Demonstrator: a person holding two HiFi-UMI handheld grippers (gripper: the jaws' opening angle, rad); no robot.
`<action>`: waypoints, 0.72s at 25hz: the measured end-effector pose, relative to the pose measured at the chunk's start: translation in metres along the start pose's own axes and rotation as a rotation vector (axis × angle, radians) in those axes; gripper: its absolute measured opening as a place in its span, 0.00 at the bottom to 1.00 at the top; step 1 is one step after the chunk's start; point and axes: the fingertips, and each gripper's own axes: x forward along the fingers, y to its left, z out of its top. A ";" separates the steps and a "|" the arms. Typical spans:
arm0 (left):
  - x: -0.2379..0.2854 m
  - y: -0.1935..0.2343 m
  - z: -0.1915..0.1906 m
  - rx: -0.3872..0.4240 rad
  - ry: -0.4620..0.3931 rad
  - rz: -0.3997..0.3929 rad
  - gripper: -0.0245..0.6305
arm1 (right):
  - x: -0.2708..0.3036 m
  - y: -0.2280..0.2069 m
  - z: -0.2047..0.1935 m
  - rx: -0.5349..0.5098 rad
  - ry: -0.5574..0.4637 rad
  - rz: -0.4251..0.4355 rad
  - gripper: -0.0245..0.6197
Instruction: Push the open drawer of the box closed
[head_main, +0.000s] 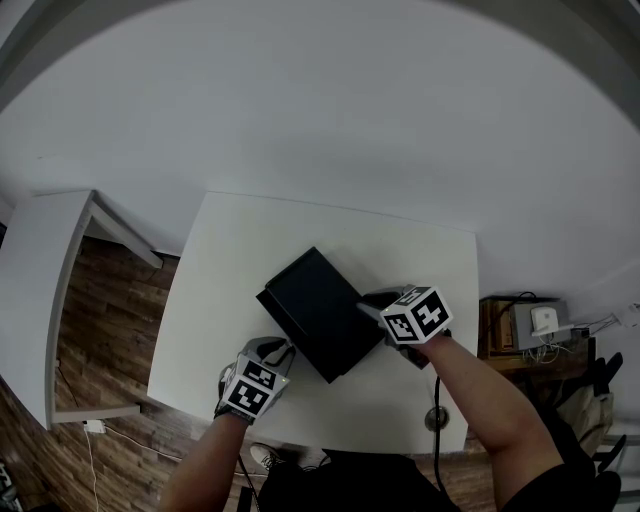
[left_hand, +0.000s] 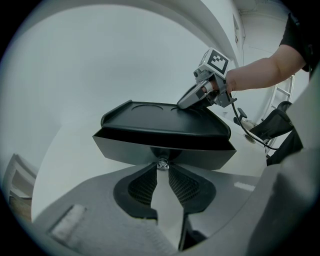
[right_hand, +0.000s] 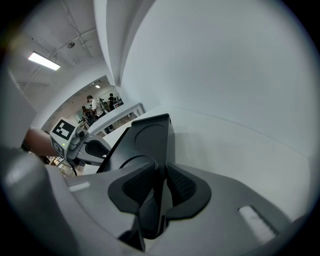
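Observation:
A black box (head_main: 315, 310) lies at an angle on the white table (head_main: 400, 250). Its drawer front (left_hand: 165, 150) stands out a little from under the top panel, towards my left gripper. My left gripper (left_hand: 162, 170) is at that front, its fingertips closed in on either side of the small metal knob (left_hand: 161, 163). My right gripper (right_hand: 161, 172) is at the box's opposite end, with its jaws over the raised rim of the top panel (right_hand: 150, 135), one pad on each side of it. The head view shows my left gripper (head_main: 280, 350) at the box's near-left end and my right gripper (head_main: 372, 305) at its right side.
A cable and a round grommet (head_main: 436, 418) lie near the table's front right corner. A lower white desk (head_main: 50, 290) stands to the left over wooden floor. A small shelf with devices (head_main: 535, 325) stands to the right of the table.

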 end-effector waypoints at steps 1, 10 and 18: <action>0.001 0.000 0.001 0.000 0.000 -0.001 0.15 | 0.000 0.000 0.000 0.000 0.000 0.000 0.16; 0.005 -0.001 0.006 0.001 -0.004 -0.008 0.15 | 0.000 0.001 0.000 0.005 -0.005 0.001 0.16; 0.009 -0.003 0.011 0.004 -0.006 -0.014 0.15 | -0.001 0.001 -0.001 0.007 -0.006 0.002 0.16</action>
